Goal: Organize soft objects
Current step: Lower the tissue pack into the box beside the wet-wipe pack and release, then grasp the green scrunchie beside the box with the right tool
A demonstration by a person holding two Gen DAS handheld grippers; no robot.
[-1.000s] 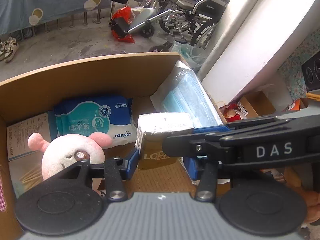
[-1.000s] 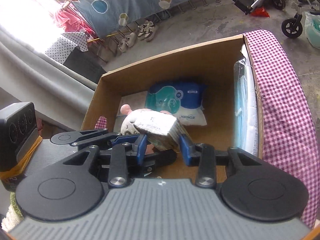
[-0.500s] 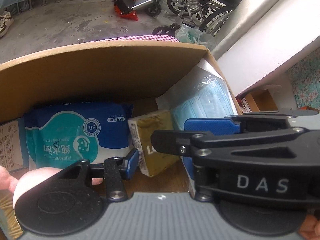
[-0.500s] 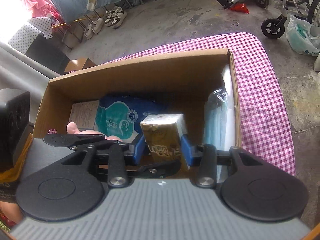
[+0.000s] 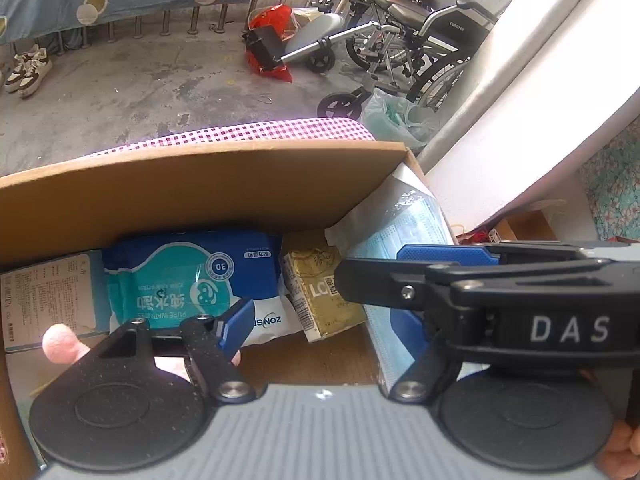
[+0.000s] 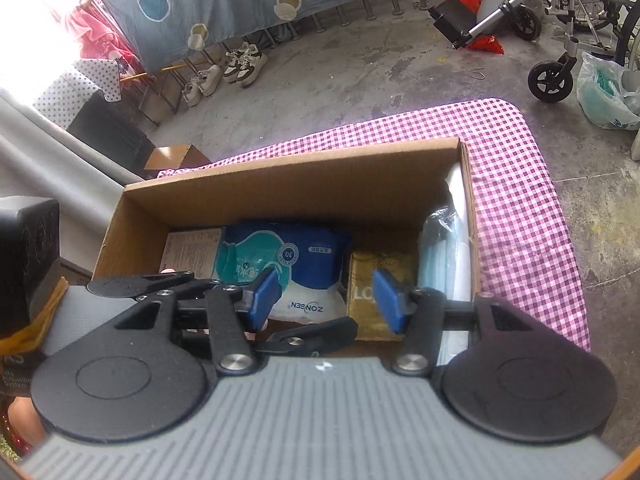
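Right wrist view: the right tool (image 6: 326, 300) stands released over the open cardboard box (image 6: 280, 184), its jaws having just been opening, with nothing pressed between the blue pads (image 6: 266, 292). The gold tissue pack (image 6: 362, 280) lies on the box floor in the lower centre-right of the frame, just behind the right-hand pad and partly hidden by it. Whether that pad touches the pack cannot be told. The pack sits between the blue wet-wipes pack (image 6: 288, 256) to its left and the bag of face masks (image 6: 444, 248) standing against the box's right wall. A printed carton (image 6: 192, 246) lies at the far left of the box floor. The box rests on a tabletop covered by a purple checked cloth (image 6: 516, 208).

Left wrist view: the left tool (image 5: 320, 320) is likewise released, jaws wide and recently opening, nothing gripped. The gold tissue pack (image 5: 320, 288) lies tilted at centre frame, beyond and between the two pads, apart from the left-hand pad (image 5: 236, 324). The wet-wipes pack (image 5: 188, 280) lies just left of it, touching. The mask bag (image 5: 404, 224) leans at the right. The right tool's black finger (image 5: 400, 280) crosses in from the right edge, over the mask bag and the pack's right end. A pink plush toy (image 5: 60, 342) shows at the lower left, largely hidden behind the tool body.
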